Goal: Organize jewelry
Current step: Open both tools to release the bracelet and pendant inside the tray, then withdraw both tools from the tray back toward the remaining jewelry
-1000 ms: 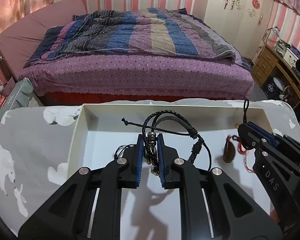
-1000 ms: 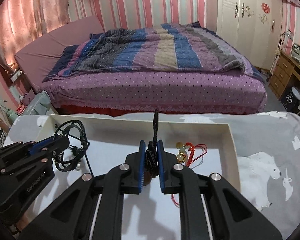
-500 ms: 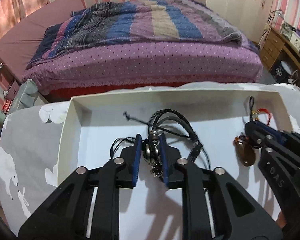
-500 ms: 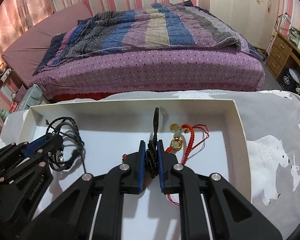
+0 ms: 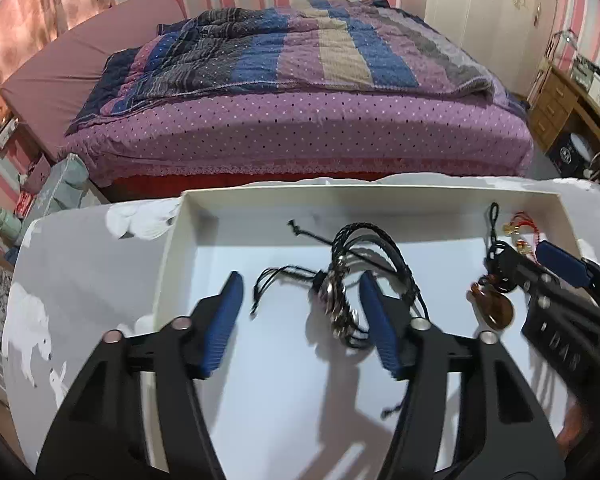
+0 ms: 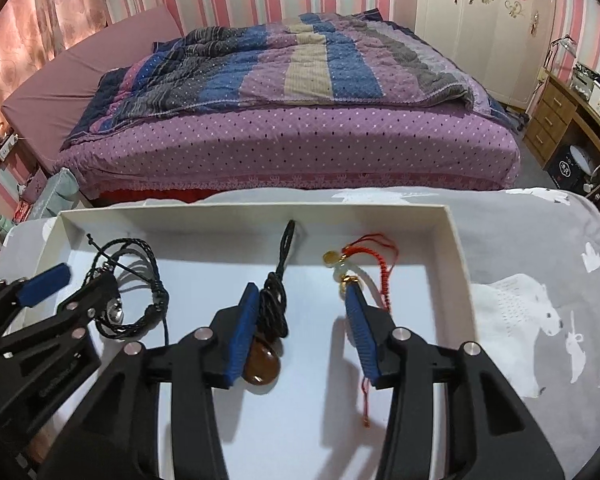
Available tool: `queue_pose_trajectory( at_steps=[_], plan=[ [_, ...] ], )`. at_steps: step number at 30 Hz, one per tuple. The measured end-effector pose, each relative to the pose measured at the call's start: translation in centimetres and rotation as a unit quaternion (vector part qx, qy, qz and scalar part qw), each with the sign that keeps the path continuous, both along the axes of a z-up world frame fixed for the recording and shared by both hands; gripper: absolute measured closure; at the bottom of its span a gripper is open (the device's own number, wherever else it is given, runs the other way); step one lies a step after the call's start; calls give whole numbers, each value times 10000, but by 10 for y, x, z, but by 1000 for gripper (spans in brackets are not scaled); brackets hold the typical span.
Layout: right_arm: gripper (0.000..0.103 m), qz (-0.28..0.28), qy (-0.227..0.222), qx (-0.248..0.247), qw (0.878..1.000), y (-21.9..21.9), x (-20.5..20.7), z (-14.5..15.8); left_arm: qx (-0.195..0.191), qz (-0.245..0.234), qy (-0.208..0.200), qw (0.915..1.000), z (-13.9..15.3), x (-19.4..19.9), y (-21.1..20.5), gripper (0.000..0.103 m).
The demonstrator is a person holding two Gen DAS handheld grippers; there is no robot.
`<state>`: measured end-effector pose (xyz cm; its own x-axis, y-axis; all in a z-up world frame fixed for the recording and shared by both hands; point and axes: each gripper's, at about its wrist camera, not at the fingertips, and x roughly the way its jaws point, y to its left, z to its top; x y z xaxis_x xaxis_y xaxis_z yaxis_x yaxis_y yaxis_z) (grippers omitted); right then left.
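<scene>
Pink-striped walls and a purple bed (image 5: 300,132) lie beyond a white tray (image 5: 168,256) on a grey polar-bear cloth (image 6: 532,304). Left gripper (image 5: 300,304): jaws have just been opening and stand spread, the black braided bracelet (image 5: 364,272) lying loose between them, near the right pad. Right gripper (image 6: 302,312): jaws likewise just opened, apart, the black cord (image 6: 274,304) of an amber pendant (image 6: 262,366) resting against its left pad. One red-cord charm (image 6: 356,272) lies just past the right pad. Three jewelry pieces in one tray.
</scene>
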<state>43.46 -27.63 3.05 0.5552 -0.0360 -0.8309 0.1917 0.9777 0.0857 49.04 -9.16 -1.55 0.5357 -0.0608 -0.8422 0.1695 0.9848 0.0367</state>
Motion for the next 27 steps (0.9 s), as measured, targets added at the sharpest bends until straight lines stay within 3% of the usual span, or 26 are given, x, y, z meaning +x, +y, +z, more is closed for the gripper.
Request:
queue_pose_trajectory(
  at_steps=[2, 4, 6, 7, 9, 16, 23, 27],
  plan=[
    [49, -8, -19, 59, 10000, -3, -4, 9, -85, 12, -68, 9999, 11, -10, 8, 34],
    [44, -41, -123, -2, 9999, -3, -13, 20, -132, 5, -252, 9996, 26, -26, 17, 15],
    [35, -23, -196, -31, 9998, -4, -24, 32, -125, 0, -489, 9987, 41, -44, 25, 6],
    [25, -62, -225, -41, 9997, -5, -29, 37, -122, -8, -550, 9984, 47, -50, 28, 4],
    [17, -186, -313, -53, 9993, -7, -43, 47, -162, -15, -604, 9980, 58, -66, 34, 3],
    [17, -231, -362, -138, 9990, -16, -93, 76, -249, 12, -513, 9984, 71, -119, 56, 3],
    [17, -188, -646, -190, 9976, -32, -167, 124, -95, 21, -629, 9980, 90, -182, 69, 3],
    [17, -216, -752, -82, 9969, -44, -210, 149, -233, -51, -641, 9977, 105, -213, 75, 3]
  ],
)
